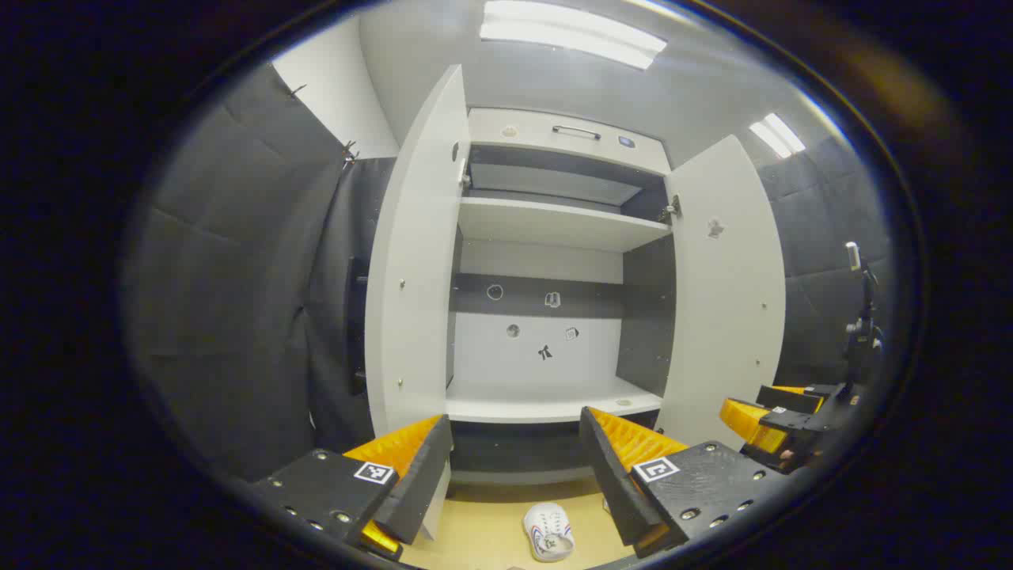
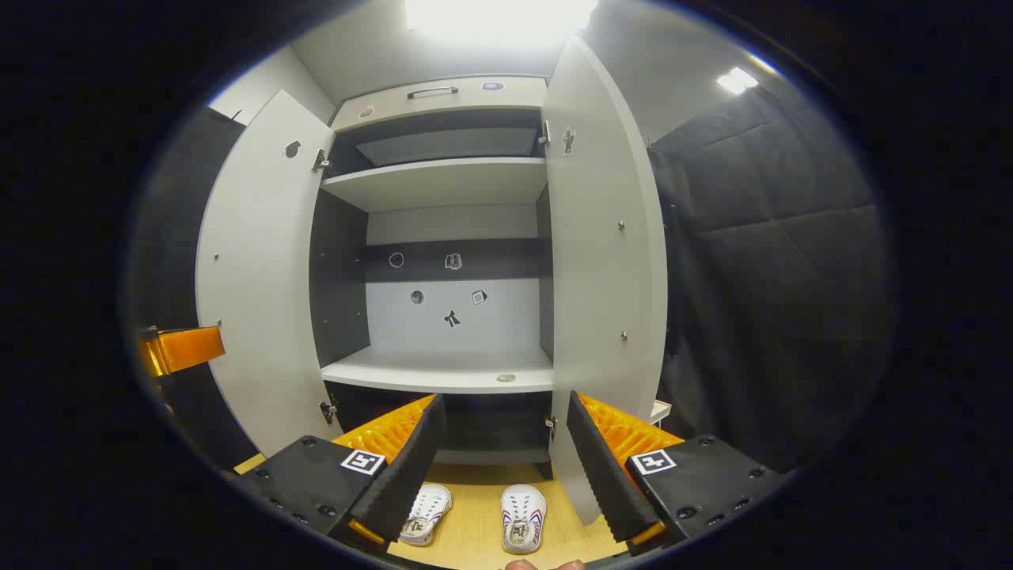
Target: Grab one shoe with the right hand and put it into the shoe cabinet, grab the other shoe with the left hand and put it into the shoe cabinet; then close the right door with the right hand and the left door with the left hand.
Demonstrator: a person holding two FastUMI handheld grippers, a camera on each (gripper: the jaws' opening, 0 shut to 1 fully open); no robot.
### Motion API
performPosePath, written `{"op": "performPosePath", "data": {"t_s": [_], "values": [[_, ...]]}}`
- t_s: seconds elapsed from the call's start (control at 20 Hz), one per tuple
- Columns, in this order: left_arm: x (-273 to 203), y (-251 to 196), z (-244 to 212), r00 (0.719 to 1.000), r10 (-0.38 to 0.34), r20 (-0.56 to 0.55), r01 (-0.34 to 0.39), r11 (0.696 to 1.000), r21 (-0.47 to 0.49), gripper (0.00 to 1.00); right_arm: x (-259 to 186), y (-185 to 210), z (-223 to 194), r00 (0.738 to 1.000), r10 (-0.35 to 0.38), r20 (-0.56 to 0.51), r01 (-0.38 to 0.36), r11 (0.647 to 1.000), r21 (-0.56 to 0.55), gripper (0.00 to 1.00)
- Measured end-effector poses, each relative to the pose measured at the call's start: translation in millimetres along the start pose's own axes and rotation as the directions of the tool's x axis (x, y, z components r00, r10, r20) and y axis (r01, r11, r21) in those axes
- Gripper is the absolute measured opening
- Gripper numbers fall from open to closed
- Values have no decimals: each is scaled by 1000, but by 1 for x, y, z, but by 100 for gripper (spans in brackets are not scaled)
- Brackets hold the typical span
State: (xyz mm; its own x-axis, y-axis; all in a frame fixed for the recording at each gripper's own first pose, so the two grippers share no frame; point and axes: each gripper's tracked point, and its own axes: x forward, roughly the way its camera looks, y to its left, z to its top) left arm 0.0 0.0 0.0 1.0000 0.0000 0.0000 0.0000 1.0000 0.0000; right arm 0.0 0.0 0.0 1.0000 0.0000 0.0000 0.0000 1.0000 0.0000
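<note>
Both doors of the shoe cabinet (image 2: 443, 237) stand wide open, left door (image 2: 261, 269) and right door (image 2: 605, 269) swung out, the shelves bare. Two white shoes sit side by side on the wooden floor (image 2: 475, 538) in front of it, the left shoe (image 2: 426, 513) and the right shoe (image 2: 523, 518). The right tool (image 2: 500, 459) hangs above them, fingers apart, holding nothing. The left tool (image 1: 514, 467) is spread too, with one shoe (image 1: 549, 532) below it.
</note>
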Motion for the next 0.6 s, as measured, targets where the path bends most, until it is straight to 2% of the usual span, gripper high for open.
{"op": "performPosePath", "data": {"t_s": [0.15,0.2,0.35,0.4,0.45,0.6], "values": [[-3,8,-1,1000,4,-9,-4,1000,5,93,5,-5,-3,1000,-19,-13,19,1000,-10,96],[-3,10,1,1000,3,-7,-2,1000,9,100,8,-8,-4,999,-27,-25,27,1000,-14,97],[-2,14,-2,1000,2,-15,-2,1000,20,100,15,-12,10,999,-30,-14,30,1000,-4,97],[-2,16,0,1000,5,-13,-5,1000,21,93,16,-12,16,999,-32,-5,32,999,-2,97],[-3,16,2,1000,6,-10,-6,1000,19,100,16,-11,19,1000,-31,1,31,1000,-2,97],[1,12,8,1000,-6,-1,6,1000,7,100,13,-5,25,1000,-11,-2,11,1000,-4,97]]}}
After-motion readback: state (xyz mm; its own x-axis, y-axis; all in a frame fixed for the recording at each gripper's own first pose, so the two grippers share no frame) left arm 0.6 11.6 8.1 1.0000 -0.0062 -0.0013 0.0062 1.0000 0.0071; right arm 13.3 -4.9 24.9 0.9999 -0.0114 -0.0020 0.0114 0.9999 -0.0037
